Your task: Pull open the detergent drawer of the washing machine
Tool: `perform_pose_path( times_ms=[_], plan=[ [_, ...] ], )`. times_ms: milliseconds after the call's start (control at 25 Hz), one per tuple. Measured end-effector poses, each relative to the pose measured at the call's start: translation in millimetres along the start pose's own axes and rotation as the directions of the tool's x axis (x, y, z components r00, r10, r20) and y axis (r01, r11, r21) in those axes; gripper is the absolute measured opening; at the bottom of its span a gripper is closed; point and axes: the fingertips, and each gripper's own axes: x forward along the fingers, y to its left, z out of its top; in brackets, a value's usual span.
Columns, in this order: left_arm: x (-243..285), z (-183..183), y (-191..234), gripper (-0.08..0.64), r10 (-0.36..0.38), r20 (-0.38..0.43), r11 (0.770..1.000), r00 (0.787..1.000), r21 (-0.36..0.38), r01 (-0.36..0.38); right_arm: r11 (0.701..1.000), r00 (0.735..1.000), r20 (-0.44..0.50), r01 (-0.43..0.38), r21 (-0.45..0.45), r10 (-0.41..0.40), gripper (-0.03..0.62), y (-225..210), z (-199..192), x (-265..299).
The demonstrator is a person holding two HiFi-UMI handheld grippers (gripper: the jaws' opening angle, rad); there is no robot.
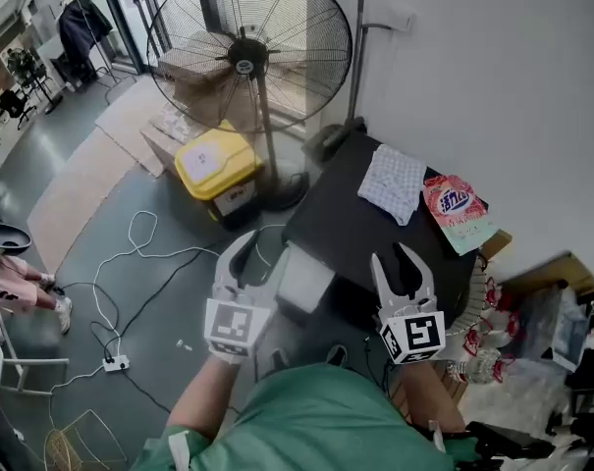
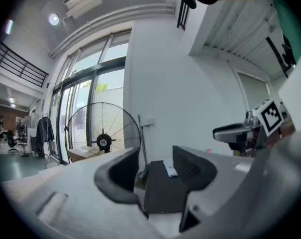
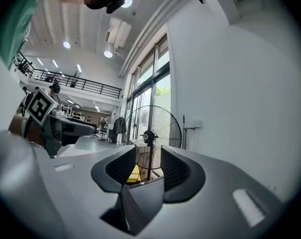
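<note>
Head view: both grippers are up and level at the front of the washing machine (image 1: 360,226), whose dark top carries a cloth (image 1: 393,183) and a detergent bag (image 1: 456,209). My left gripper (image 1: 257,253) sits just beside a pale block at the machine's front-left corner, probably the detergent drawer (image 1: 304,278). From this steep angle I can't tell whether it's already out. My right gripper (image 1: 397,258) hangs over the front edge further right, near the drawer but not lined up with it, so I judge left is the one lined up to pull. Left gripper view: jaws moderately apart and empty, with the dark machine top showing in the gap, so the aim is at the machine. Right gripper view: jaws a narrower gap apart, nothing between them. The gap shows only the fan (image 3: 149,133) and yellow bin (image 3: 132,174) beyond, so it's pointed past the machine and not at the drawer.
</note>
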Motion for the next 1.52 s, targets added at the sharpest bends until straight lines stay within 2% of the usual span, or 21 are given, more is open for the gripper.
perform_pose_path(
  times_ms=[280,760,920,1520],
  plan=[
    [2,7,9,0.210,0.024,0.009,1.000,1.000,0.013,-0.024,1.000,0.999,0.036,-0.006,-0.030,0.007,0.156,-2,13,6],
    [14,-4,20,0.209,0.023,-0.020,1.000,1.000,-0.002,-0.023,1.000,1.000,0.008,-0.007,-0.022,0.007,0.156,-2,6,22],
    [16,-7,22,0.209,0.024,-0.032,1.000,0.999,-0.004,-0.024,1.000,1.000,-0.003,0.014,-0.024,-0.014,0.114,-5,3,24],
    [25,-12,28,0.207,0.019,-0.043,1.000,0.999,-0.011,-0.019,1.000,1.000,-0.011,0.006,0.007,-0.006,0.114,-9,-1,35]
  ],
)
